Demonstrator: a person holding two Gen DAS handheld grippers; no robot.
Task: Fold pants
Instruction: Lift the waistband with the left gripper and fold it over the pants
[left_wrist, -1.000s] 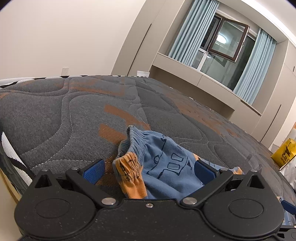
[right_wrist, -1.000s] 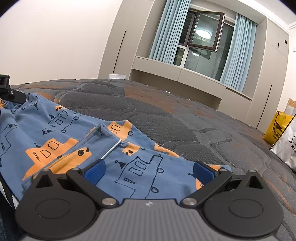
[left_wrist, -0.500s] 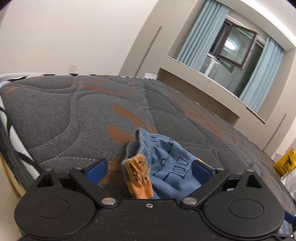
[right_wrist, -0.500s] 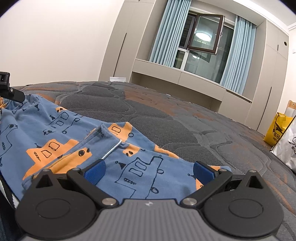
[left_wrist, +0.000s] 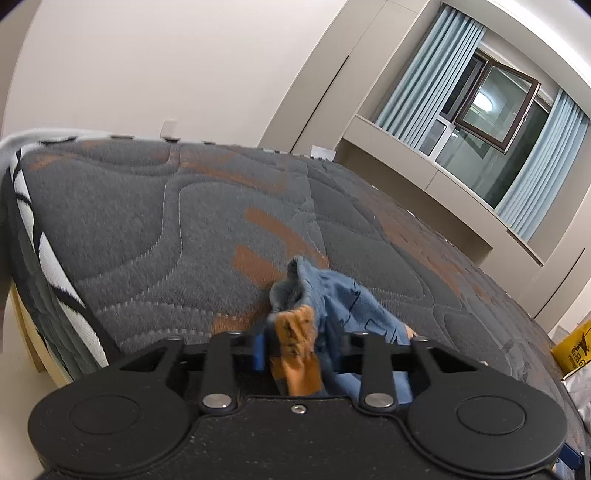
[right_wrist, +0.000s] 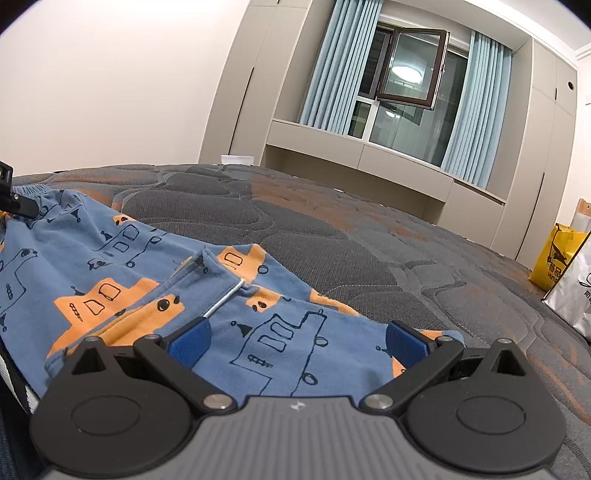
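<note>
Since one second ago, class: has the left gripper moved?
Yes. The left gripper has shut on the pants, and the mattress edge and window have shifted rightward and tilted, so it turned left.

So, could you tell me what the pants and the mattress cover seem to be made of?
The pants look like soft matte cotton knit: they drape and bunch limply and carry a printed pattern. The mattress cover looks like coarse quilted knit fabric, with stitched curved seams and a visible weave. Neither fibre is certain.
</note>
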